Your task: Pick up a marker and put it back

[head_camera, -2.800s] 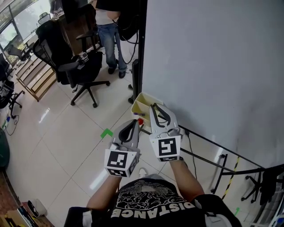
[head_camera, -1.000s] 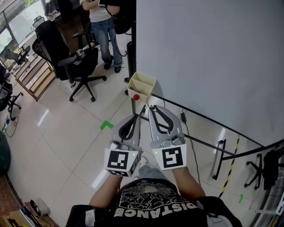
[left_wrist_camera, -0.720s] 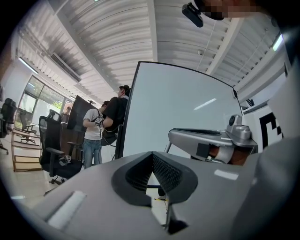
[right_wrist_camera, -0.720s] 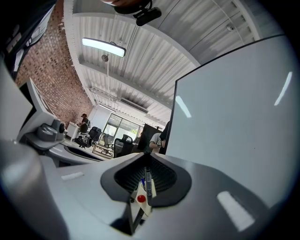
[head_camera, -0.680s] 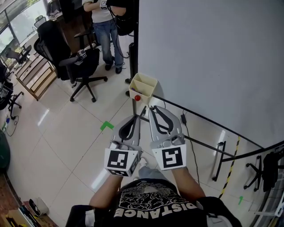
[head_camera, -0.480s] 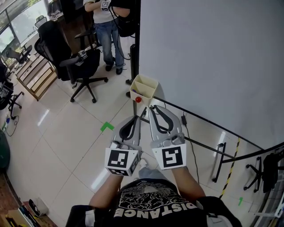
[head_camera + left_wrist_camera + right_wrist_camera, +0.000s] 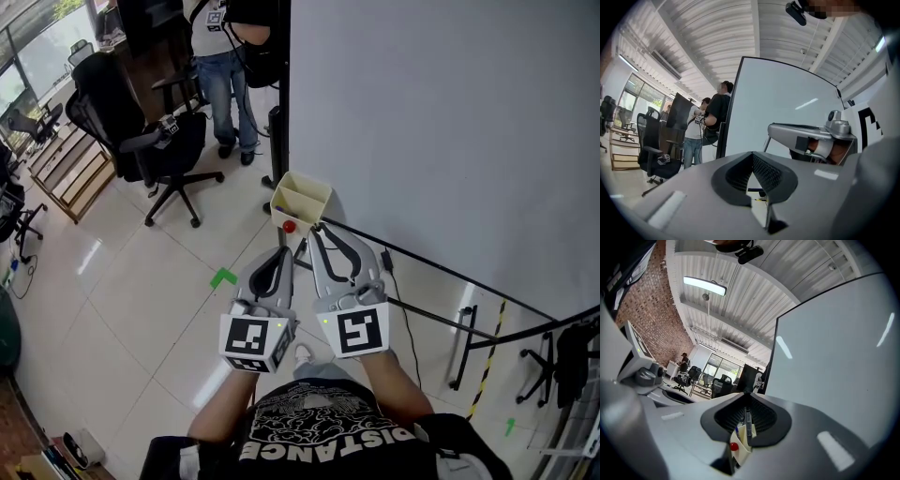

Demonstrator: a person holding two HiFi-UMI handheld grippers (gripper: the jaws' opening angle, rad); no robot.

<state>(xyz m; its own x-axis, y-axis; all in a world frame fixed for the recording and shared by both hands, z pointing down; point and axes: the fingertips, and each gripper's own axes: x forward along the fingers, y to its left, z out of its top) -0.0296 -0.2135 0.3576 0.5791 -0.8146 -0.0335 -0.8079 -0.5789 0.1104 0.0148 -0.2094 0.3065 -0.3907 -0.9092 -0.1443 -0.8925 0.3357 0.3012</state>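
Two-compartment holder (image 7: 314,189), blue pen (image 7: 737,431) inside; right gripper (image 7: 314,234) clamps marker (image 7: 748,422).

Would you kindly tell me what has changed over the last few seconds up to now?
The right gripper has drawn back from the beige holder towards the person, and its fingers are now shut on a marker. The left gripper stays shut and empty beside it, and the holder stays at the whiteboard's edge.

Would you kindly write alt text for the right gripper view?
The right gripper is shut on a marker, with a cream holder just beyond. A whiteboard fills the right side; an office lies at left.
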